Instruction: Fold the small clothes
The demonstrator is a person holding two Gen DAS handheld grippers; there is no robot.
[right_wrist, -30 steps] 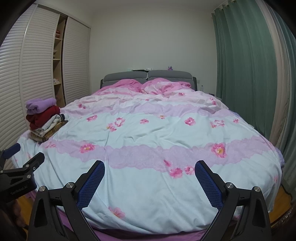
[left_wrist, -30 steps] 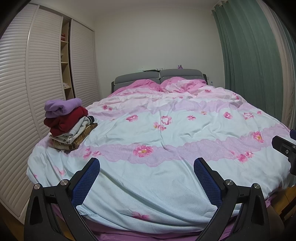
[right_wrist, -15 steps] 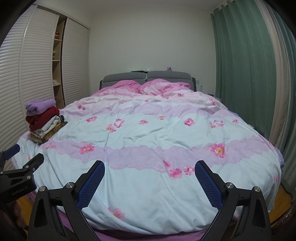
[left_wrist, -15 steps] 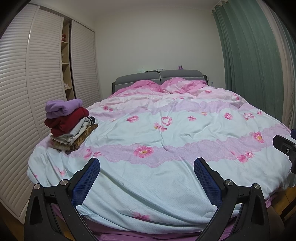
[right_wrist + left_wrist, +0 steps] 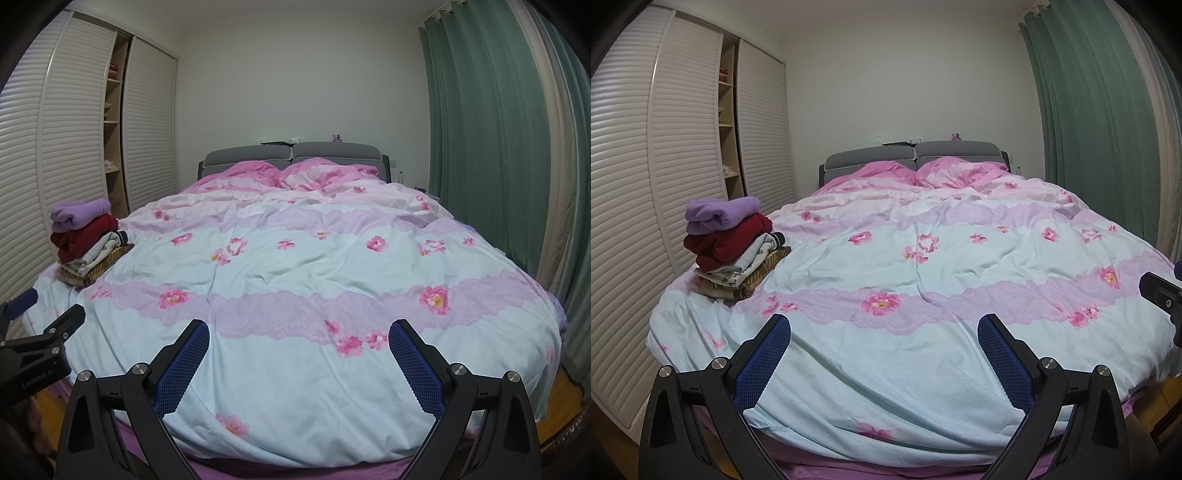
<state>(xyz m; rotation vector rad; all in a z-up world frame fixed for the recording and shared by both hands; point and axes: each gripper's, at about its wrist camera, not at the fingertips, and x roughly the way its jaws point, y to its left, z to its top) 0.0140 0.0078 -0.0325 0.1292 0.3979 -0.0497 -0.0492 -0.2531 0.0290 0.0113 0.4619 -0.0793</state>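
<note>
Grippers, left gripper (image 5: 884,350) and right gripper (image 5: 299,356), hover empty with jaws spread wide; best reach left and pinch only the stack's (image 5: 733,245) purple top garment (image 5: 720,214).

A bed (image 5: 923,387) is covered by a floral duvet (image 5: 314,266), flanked by louvred wardrobe doors (image 5: 631,221) and green curtains (image 5: 480,147)

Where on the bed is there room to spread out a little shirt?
The middle of the floral duvet is bare, from the clothes stack across to the curtain side. Only the left front corner is crowded. Both the left gripper and right gripper are open and empty.
</note>
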